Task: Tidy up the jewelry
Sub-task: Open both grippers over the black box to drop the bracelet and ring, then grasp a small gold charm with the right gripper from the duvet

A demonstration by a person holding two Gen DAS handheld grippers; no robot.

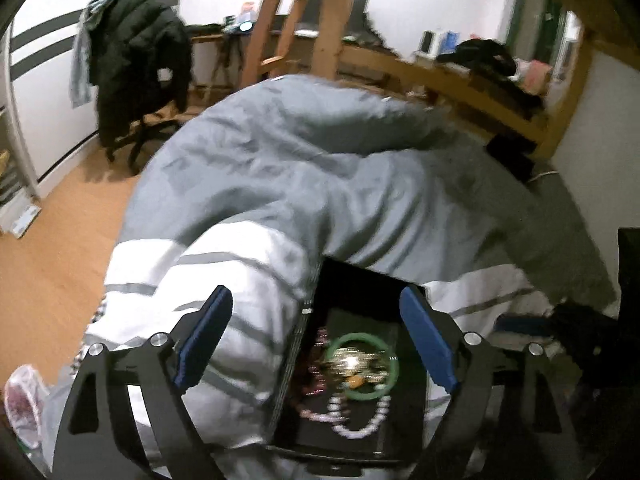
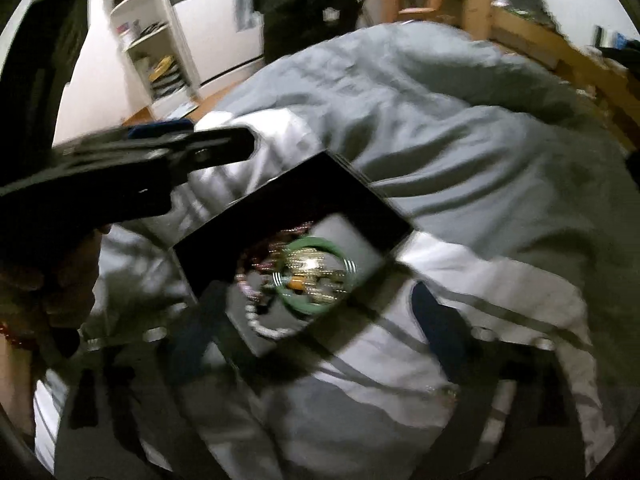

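A black jewelry box (image 1: 360, 284) lies open on a grey and white striped duvet (image 1: 280, 184). It holds a green bangle (image 1: 384, 384), gold pieces (image 1: 354, 364), a white bead string (image 1: 360, 424) and pink beads (image 1: 320, 344). My left gripper (image 1: 316, 336) is open above the box's left edge, its blue pads (image 1: 204, 336) apart. In the right wrist view, blurred by motion, the box (image 2: 304, 196) and the bangle (image 2: 316, 304) lie between the spread fingers of my open, empty right gripper (image 2: 316, 320). The left gripper (image 2: 160, 152) reaches in from the left.
The duvet (image 2: 440, 120) covers a bed with a wooden frame (image 1: 460, 80). An office chair with a black jacket (image 1: 136, 60) stands on the wood floor at the left. White shelves (image 2: 152, 40) stand at the back left. A wooden ladder (image 1: 288, 16) rises behind the bed.
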